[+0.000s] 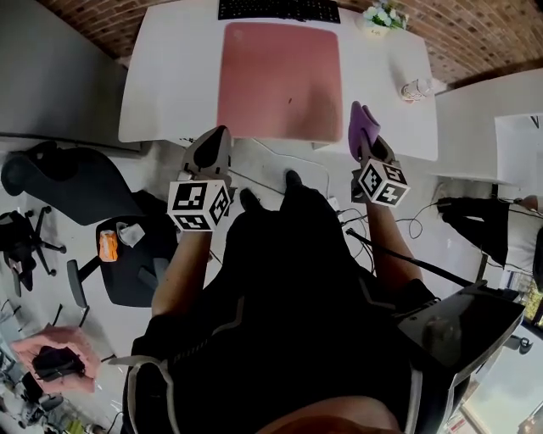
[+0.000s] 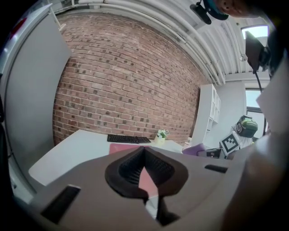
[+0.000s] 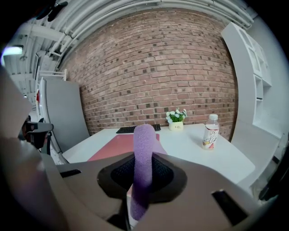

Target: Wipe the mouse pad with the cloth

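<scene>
A pink mouse pad [image 1: 279, 80] lies flat on the white desk [image 1: 170, 76], just in front of a black keyboard [image 1: 278, 9]. My right gripper [image 1: 366, 142] hangs over the desk's near edge, right of the pad, and is shut on a folded purple cloth [image 1: 362, 124] that stands up between its jaws [image 3: 143, 153]. My left gripper [image 1: 212, 146] is held off the desk's front edge near the pad's left corner; its jaws are shut with nothing between them [image 2: 143, 168]. The pad [image 3: 118, 144] shows ahead in the right gripper view.
A small pot of flowers [image 1: 383, 16] and a plastic bottle [image 1: 415, 88] stand on the desk's right side. A black office chair [image 1: 59, 182] and a stool [image 1: 127, 254] with an orange can stand on the floor to the left. Cables [image 1: 288, 161] run under the desk.
</scene>
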`<state>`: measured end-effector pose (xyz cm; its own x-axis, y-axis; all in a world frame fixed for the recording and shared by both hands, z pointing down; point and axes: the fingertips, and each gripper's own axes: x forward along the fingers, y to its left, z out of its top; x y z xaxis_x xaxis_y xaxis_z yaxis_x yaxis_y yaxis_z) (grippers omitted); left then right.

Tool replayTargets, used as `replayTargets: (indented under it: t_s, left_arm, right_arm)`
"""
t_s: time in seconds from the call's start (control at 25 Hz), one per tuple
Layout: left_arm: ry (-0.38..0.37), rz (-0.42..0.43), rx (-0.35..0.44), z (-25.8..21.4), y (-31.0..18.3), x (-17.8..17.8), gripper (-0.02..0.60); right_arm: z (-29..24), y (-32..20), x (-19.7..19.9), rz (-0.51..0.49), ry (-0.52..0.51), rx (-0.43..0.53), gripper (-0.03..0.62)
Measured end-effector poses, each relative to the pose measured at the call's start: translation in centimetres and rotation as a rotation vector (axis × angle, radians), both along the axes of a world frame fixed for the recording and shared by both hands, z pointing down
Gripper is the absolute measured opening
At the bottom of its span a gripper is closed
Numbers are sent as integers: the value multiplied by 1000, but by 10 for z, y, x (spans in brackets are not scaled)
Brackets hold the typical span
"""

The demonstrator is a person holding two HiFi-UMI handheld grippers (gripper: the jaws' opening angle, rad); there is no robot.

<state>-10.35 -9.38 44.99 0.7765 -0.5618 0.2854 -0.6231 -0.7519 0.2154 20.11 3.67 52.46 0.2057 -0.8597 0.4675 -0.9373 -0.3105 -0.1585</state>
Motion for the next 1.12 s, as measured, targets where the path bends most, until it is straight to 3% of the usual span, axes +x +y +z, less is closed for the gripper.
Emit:
replayTargets:
  t_s: [0.48, 0.76, 1.12]
  left_arm:
    - [-46, -43, -45, 28, -26, 7, 3]
    - [-87, -81, -85, 44, -40, 24, 3]
    - [-135, -109, -151, 72, -49, 21, 3]
  right_arm:
    - [74, -23, 46, 53, -15, -144, 60]
    - [108, -38, 65, 18, 21, -235, 60]
    - [140, -53, 34, -74, -12, -289, 60]
